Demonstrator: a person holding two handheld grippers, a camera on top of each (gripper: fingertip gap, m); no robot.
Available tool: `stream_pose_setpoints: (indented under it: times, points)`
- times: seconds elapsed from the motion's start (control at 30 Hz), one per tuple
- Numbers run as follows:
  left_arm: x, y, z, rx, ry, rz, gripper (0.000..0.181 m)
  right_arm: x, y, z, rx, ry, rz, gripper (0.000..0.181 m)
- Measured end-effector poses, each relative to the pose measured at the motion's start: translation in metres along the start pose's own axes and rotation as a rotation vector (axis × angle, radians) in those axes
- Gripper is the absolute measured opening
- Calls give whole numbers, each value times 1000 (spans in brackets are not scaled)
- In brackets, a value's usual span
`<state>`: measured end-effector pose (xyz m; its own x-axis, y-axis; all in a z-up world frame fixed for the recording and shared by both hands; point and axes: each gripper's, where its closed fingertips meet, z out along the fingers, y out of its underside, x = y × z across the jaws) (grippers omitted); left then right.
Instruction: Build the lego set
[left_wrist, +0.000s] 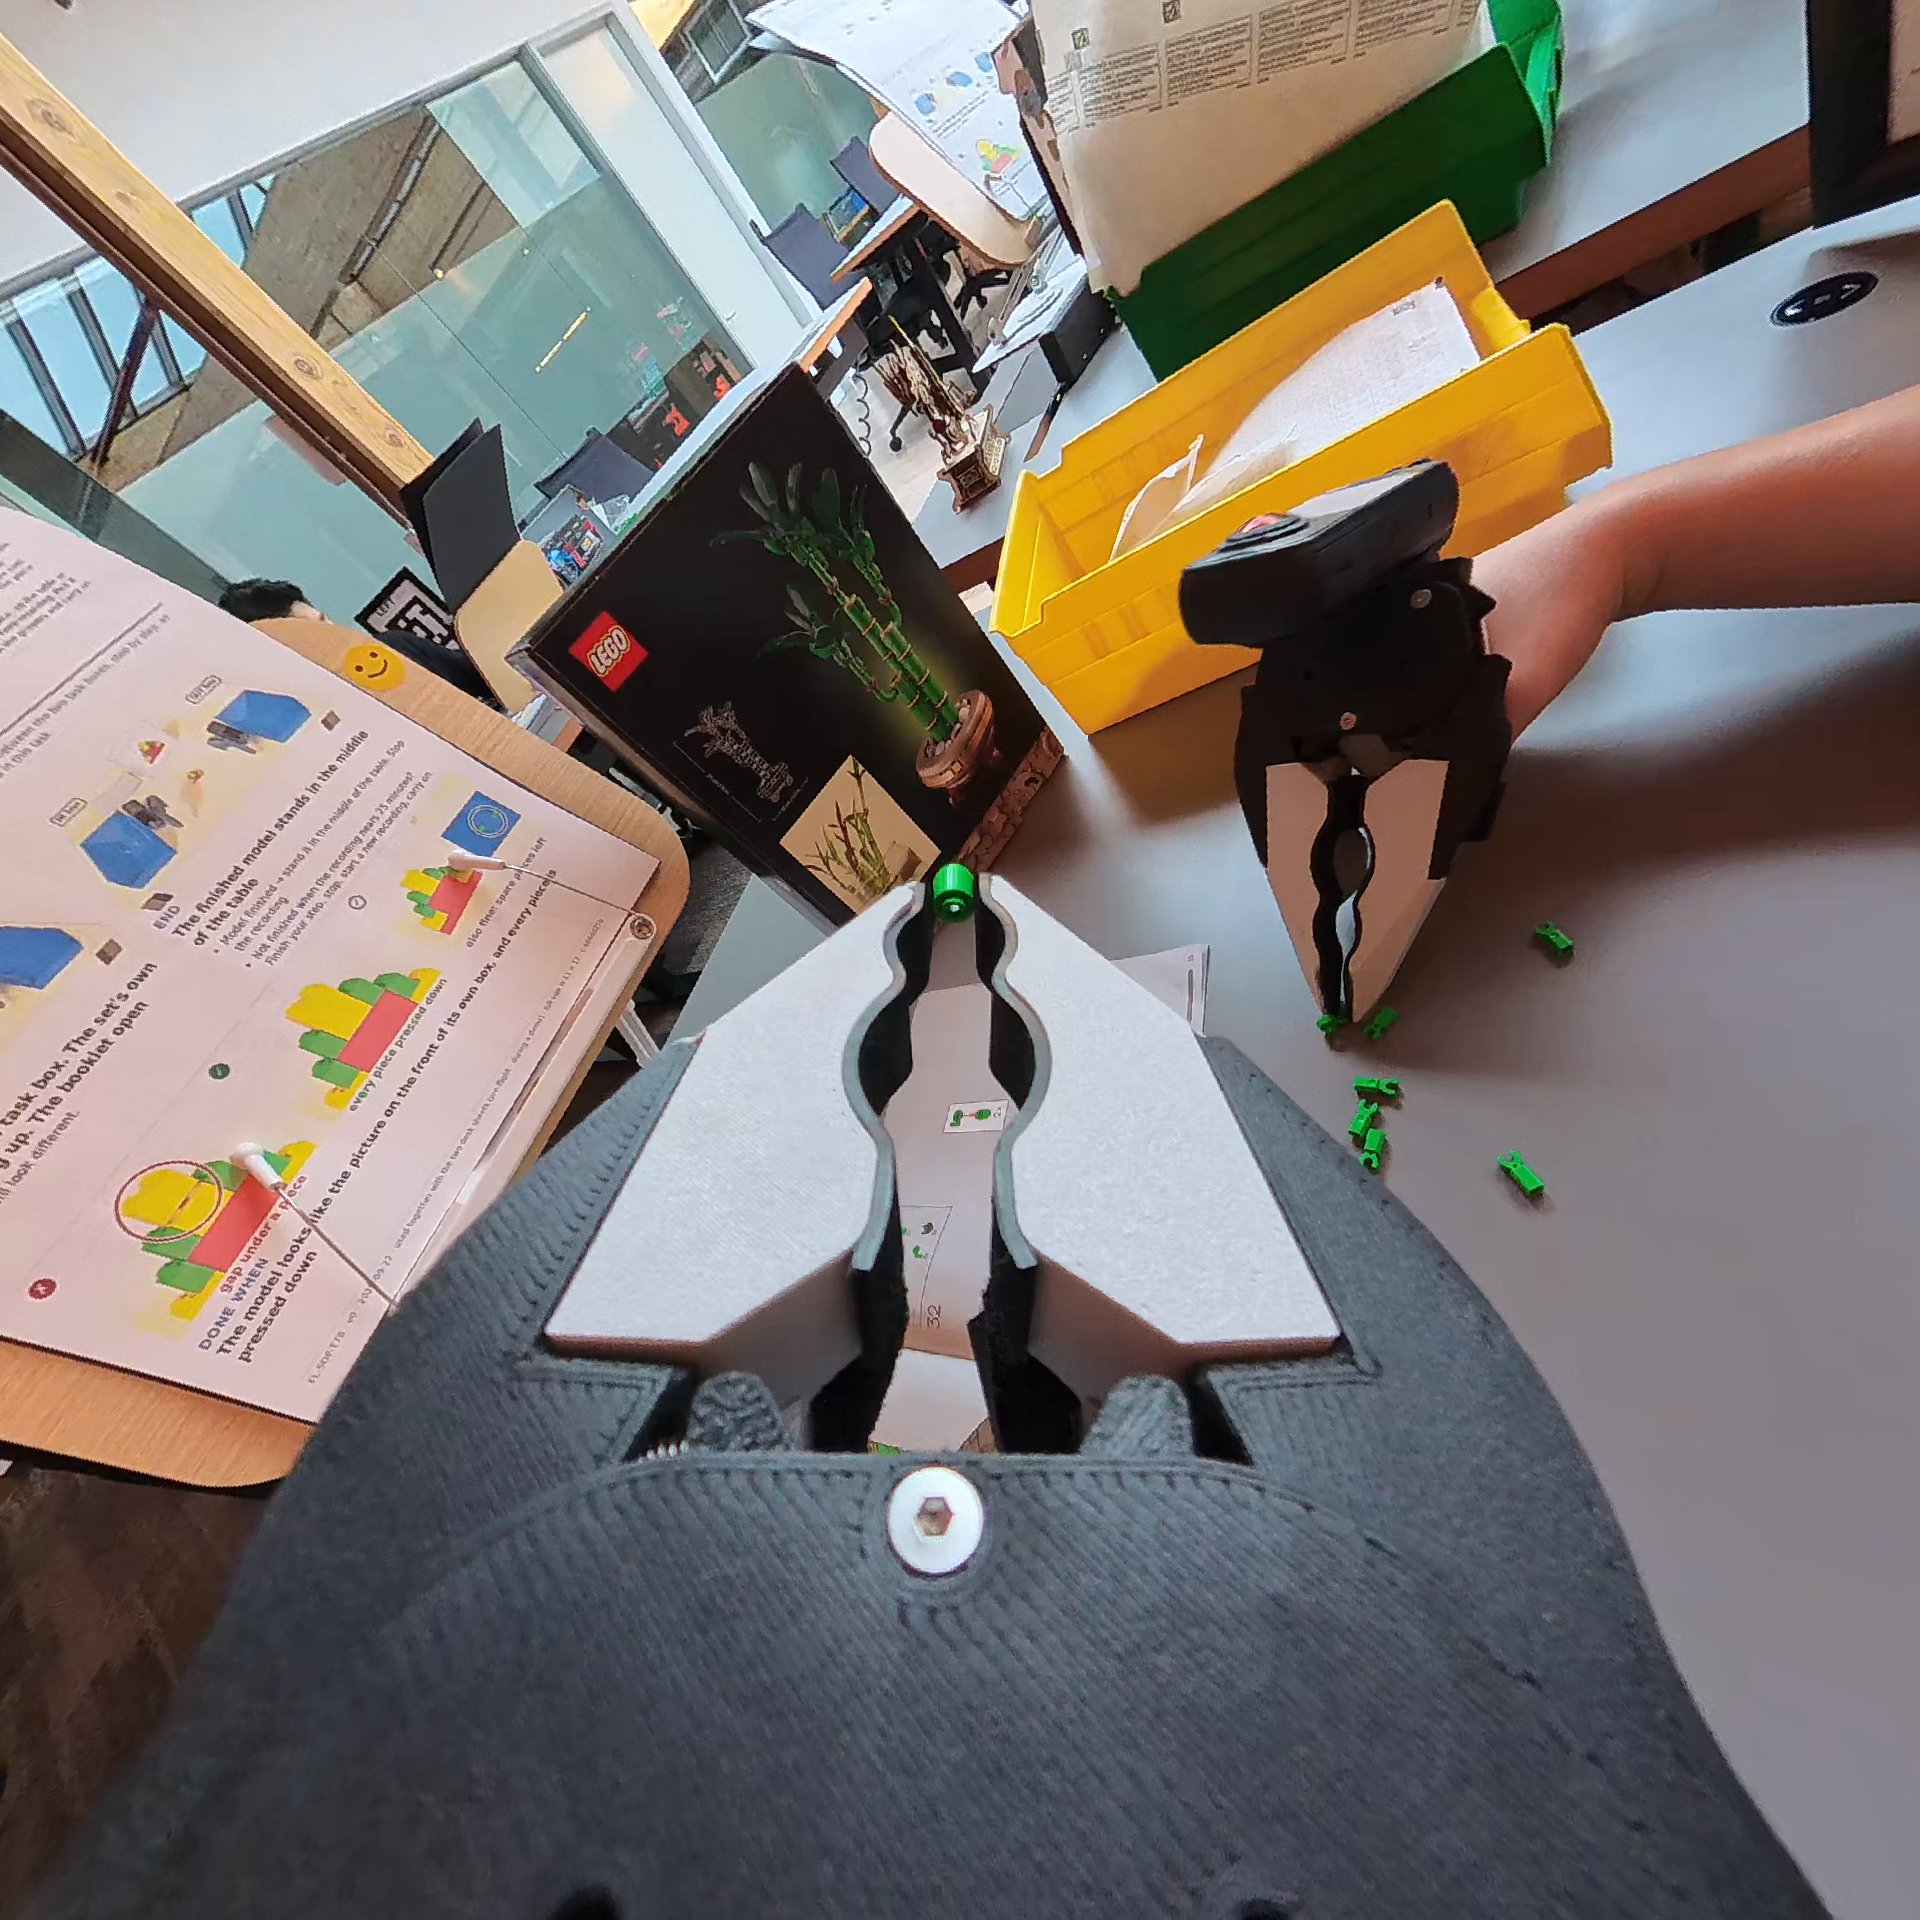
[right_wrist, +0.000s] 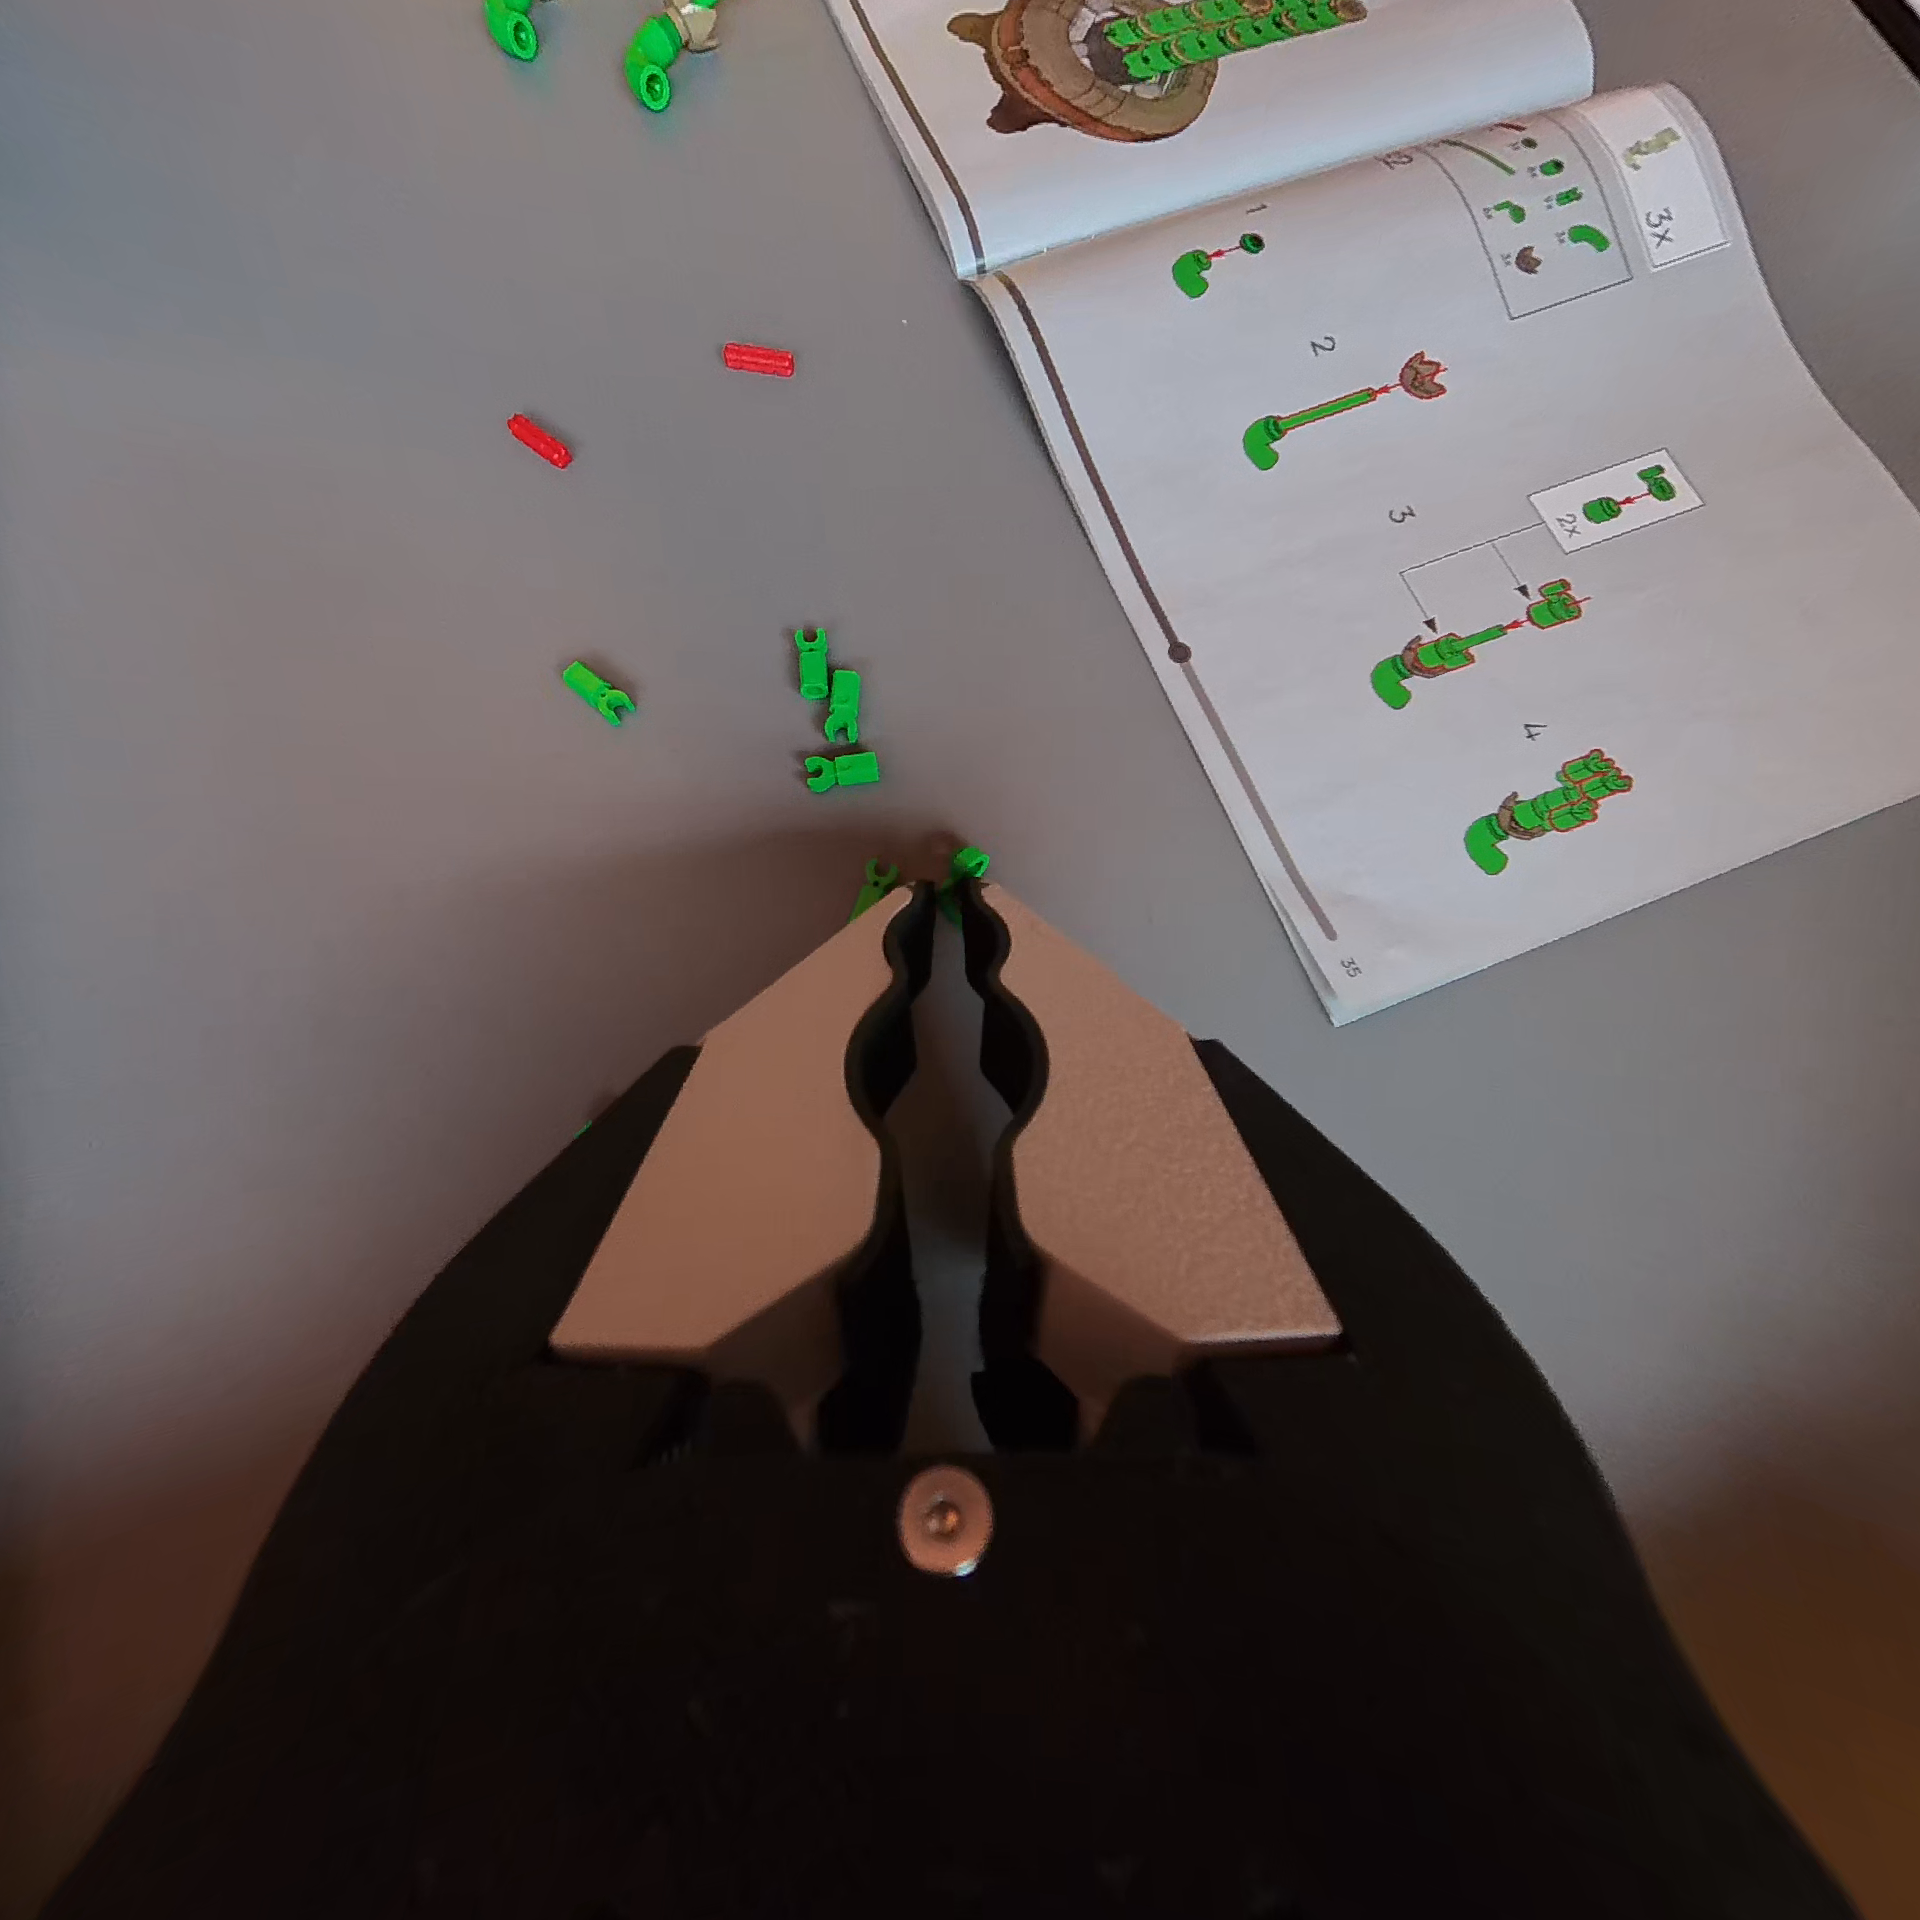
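Observation:
My left gripper (left_wrist: 951, 894) is shut on a small green round piece (left_wrist: 952, 896) and holds it in the air, tips pointing toward the set's black box (left_wrist: 790, 665). My right gripper (right_wrist: 940, 894) points down at the grey table and is shut on a small green clip piece (right_wrist: 964, 871); another green clip (right_wrist: 876, 883) lies by its left fingertip. It also shows in the left wrist view (left_wrist: 1340, 1013), held by a hand, tips on the table among green clips (left_wrist: 1371, 1117). The open instruction booklet (right_wrist: 1455, 582) lies to the right.
Loose green clips (right_wrist: 836, 717), a single one (right_wrist: 597, 691), two red pins (right_wrist: 758, 358) and green elbow pieces (right_wrist: 655, 62) lie on the table. A yellow bin (left_wrist: 1299, 488) and a green bin (left_wrist: 1351, 208) stand behind. An instruction board (left_wrist: 260, 987) stands at left. Across from one pair of fingers to the other is roughly 25 cm.

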<state>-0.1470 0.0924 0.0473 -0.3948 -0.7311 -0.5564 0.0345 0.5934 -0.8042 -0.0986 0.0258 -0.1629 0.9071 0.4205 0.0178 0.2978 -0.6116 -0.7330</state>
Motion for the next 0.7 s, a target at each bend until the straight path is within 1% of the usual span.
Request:
stream_pose_setpoints:
  times: [0.03,0.13,0.4,0.53,0.7]
  points:
    - [0,1,0,-3,1,-3,6,1,0,0,-1,8,-4,5]
    - [-2,6,1,-14,1,-9,6,4,-5,-4,10,47,-18,4]
    - [-1,26,6,-75,24,-36,6,15,-29,-22,88,193,-61,5]
    - [4,32,11,-85,63,-83,6,20,-50,-35,158,285,-103,5]
    - [16,37,20,-61,153,-198,6,19,-82,-58,281,414,-170,5]
